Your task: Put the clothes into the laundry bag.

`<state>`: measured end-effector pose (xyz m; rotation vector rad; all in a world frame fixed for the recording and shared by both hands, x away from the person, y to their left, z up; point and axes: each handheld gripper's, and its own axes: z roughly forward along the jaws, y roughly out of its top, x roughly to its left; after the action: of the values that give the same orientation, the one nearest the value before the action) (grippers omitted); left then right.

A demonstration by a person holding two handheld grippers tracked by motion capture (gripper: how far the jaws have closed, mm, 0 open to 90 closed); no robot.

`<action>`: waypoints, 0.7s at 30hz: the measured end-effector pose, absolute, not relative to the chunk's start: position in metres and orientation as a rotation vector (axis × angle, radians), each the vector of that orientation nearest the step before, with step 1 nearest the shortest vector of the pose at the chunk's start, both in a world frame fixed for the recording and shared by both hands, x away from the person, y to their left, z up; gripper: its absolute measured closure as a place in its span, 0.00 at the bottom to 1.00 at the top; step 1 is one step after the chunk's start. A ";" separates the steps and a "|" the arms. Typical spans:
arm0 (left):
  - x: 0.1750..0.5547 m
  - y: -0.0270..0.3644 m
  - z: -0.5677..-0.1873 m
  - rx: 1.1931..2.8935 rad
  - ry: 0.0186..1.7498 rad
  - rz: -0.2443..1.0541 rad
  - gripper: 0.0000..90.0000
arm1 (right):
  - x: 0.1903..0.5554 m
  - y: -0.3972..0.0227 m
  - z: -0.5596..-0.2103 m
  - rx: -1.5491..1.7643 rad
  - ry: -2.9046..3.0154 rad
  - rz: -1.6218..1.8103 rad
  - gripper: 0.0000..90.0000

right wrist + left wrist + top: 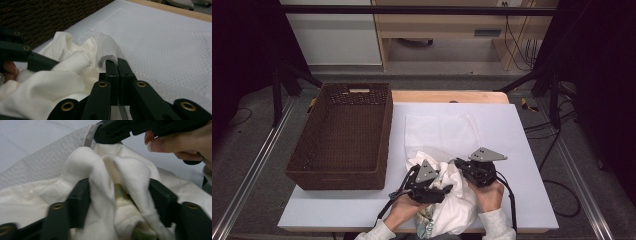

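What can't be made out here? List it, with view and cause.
- Patterned item in the left gripper view: folds of the cream cloth cover it.
- Mesh bag opening, right gripper view: the right gripper pinches its rim.
- Cloth's near end, high view: cut off by the bottom edge.

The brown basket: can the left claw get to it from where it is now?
Probably yes. The basket sits just left of the left claw, with only bare white table between. But cream cloth sits between its open jaws, so it might drag along.
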<state>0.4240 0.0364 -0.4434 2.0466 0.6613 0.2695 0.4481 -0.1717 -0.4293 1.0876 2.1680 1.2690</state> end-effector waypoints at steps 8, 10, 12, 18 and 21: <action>0.397 0.026 -0.427 2.071 0.516 0.348 0.77 | 0.448 -0.172 -0.429 1.100 2.158 1.284 0.99; 0.395 0.021 -0.425 2.087 0.481 0.349 0.78 | 0.448 -0.171 -0.429 1.100 2.157 1.288 0.99; 0.398 0.016 -0.427 2.101 0.476 0.350 0.78 | 0.447 -0.171 -0.429 1.093 2.158 1.288 0.99; 0.424 0.012 -0.440 2.120 0.596 0.319 0.76 | 0.441 -0.172 -0.421 1.077 2.145 1.308 0.99; 0.422 0.010 -0.440 2.143 0.579 0.367 0.75 | 0.436 -0.170 -0.418 1.051 2.154 1.297 0.99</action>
<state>0.4224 0.0096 -0.4397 2.1432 0.5788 0.3671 0.4360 -0.1705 -0.4180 1.0514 2.1536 1.2969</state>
